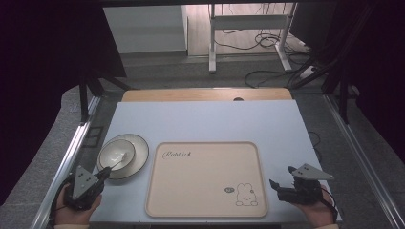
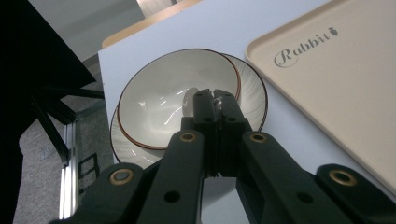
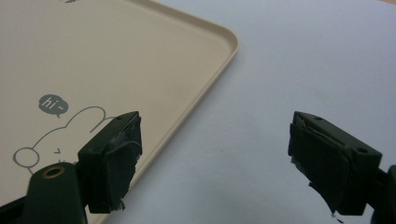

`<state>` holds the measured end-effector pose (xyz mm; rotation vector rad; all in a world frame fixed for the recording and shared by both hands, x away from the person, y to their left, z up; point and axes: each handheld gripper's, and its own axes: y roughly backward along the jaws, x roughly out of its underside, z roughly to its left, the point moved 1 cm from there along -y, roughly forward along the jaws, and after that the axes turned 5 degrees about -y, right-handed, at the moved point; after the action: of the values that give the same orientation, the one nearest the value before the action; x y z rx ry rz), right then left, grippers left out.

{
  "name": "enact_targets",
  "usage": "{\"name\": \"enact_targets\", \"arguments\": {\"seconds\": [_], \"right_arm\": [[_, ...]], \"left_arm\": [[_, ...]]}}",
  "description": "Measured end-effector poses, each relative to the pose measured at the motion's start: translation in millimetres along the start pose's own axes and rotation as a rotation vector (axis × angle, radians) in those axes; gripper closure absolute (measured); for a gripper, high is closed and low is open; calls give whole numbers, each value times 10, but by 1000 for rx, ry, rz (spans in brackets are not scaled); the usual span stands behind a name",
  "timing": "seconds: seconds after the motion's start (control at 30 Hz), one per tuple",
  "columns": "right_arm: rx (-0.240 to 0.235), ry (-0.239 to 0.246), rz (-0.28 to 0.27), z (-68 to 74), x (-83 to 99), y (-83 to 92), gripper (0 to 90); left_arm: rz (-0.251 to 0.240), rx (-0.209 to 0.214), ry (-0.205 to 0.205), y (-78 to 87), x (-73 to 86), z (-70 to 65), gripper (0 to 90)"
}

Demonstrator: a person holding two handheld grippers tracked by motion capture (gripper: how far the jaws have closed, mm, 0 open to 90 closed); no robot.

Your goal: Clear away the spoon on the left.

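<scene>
A white bowl [image 1: 117,153] with a brown rim sits on a larger white plate [image 1: 141,153] at the table's left. My left gripper [image 1: 109,169] reaches it from the near side. In the left gripper view its jaws [image 2: 215,95] stand pressed together over the near edge of the bowl [image 2: 154,102], with a sliver of white rim between the tips. The plate [image 2: 256,93] shows under the bowl. My right gripper [image 1: 282,176] rests low at the table's right front, just right of the beige tray [image 1: 205,179]. Its jaws [image 3: 215,154] are wide apart with nothing between them.
The tray [image 3: 116,60] has a raised rim, the word "Rabbit" and a rabbit drawing, and nothing lies on it. The light blue table top [image 1: 205,119] ends at a wooden strip at the back. Metal rails run along both sides.
</scene>
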<state>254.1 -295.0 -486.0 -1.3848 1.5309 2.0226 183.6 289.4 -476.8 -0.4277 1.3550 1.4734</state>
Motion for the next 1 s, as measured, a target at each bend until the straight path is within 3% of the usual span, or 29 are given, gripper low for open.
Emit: {"name": "enact_targets", "arguments": {"seconds": [1.0], "right_arm": [[0,3,2,-1,2,-4,177]], "left_arm": [[-119,-32,29,170,-101,9,899]]}}
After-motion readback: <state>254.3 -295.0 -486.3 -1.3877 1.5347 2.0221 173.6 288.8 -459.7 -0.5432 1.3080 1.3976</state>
